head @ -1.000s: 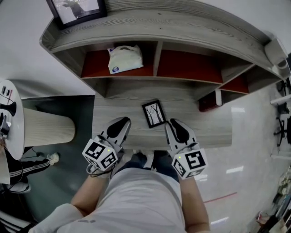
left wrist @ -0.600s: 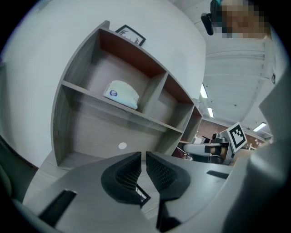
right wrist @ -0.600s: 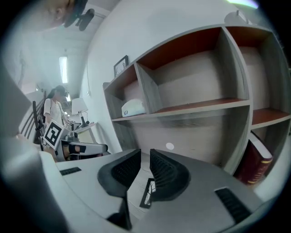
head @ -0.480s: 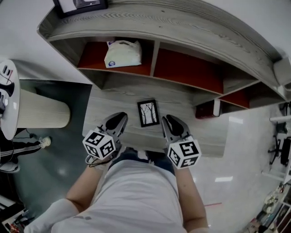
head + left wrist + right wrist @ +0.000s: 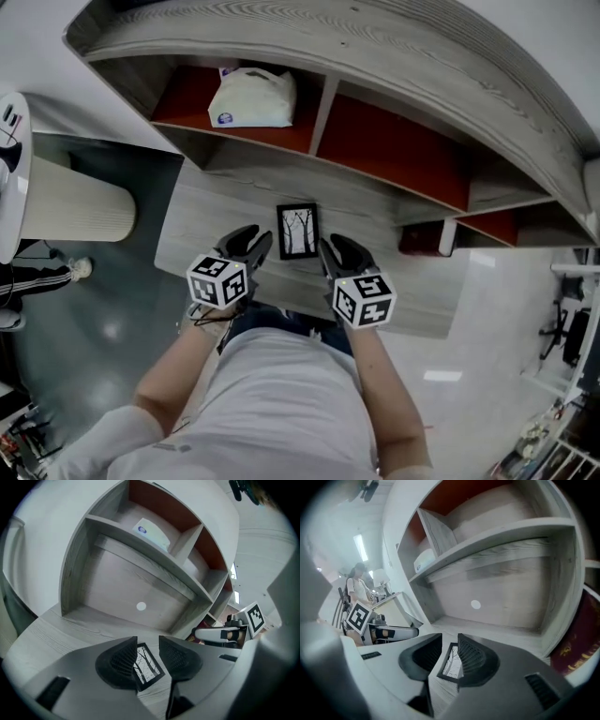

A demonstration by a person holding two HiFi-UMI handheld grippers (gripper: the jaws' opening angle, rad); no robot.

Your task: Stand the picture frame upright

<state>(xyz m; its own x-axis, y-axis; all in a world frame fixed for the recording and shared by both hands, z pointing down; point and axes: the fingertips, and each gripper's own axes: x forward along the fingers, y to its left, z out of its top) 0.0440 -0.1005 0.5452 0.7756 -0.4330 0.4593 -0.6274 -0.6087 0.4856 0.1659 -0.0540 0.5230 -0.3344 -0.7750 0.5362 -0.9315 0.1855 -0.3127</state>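
Observation:
A small black picture frame [image 5: 297, 231] with a bare-tree print lies flat on the grey wooden desk [image 5: 202, 225], below the shelf unit. My left gripper [image 5: 259, 246] sits just left of the frame's near end, and my right gripper [image 5: 326, 251] just right of it. Both sets of jaws are opening and hold nothing. In the left gripper view the frame [image 5: 149, 666] shows on the desk through the gap of the left gripper [image 5: 148, 649]. The right gripper view has the frame [image 5: 451, 664] beyond the right gripper [image 5: 450, 649].
A white bag [image 5: 251, 98] lies in the upper left red-backed cubby. A dark red object [image 5: 422, 240] stands in the low compartment at the right. A round white table [image 5: 7, 178] on a ribbed pedestal [image 5: 75, 202] stands left of the desk.
Both grippers have moved forward to flank the frame's near end. Their jaws, shut before, now stand parted. The frame has not moved on the desk.

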